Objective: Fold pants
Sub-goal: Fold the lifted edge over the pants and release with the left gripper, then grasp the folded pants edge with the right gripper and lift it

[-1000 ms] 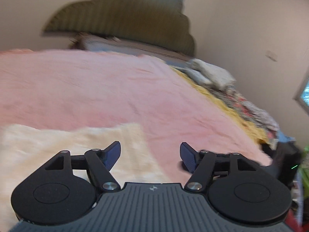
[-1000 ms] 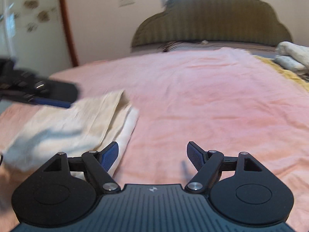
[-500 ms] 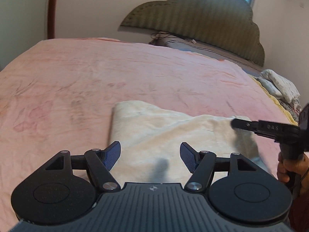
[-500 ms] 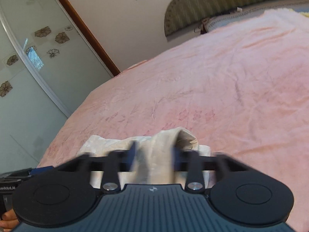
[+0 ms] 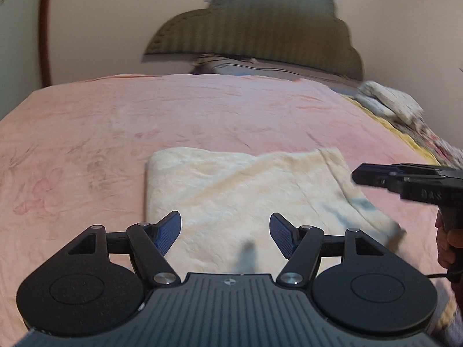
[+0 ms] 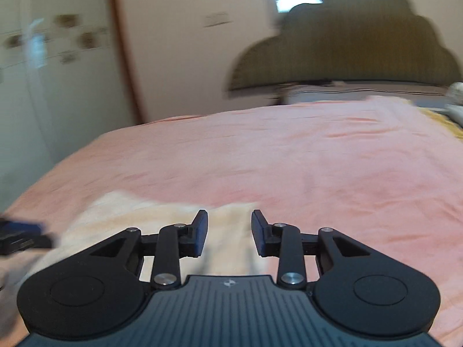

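The cream pants (image 5: pixel 246 190) lie folded into a flat rectangle on the pink bedspread (image 5: pixel 115 121). My left gripper (image 5: pixel 225 232) is open and empty, just above the near edge of the pants. My right gripper (image 6: pixel 229 225) is partly open with nothing between its pads, over the right end of the pants (image 6: pixel 162 222). The right gripper also shows in the left wrist view (image 5: pixel 405 179), held in a hand at the right of the pants. The left gripper's tip (image 6: pixel 20 235) shows blurred at the left edge of the right wrist view.
A dark olive scalloped headboard (image 5: pixel 260 40) stands at the far end of the bed. White and patterned bedding (image 5: pixel 387 101) is piled along the bed's right side. A sliding wardrobe door (image 6: pixel 43 72) is at the left.
The right gripper was closed around a fold of the pants; it has let go, opened and pulled back. The pants now lie flat. The left gripper has drawn slightly back.
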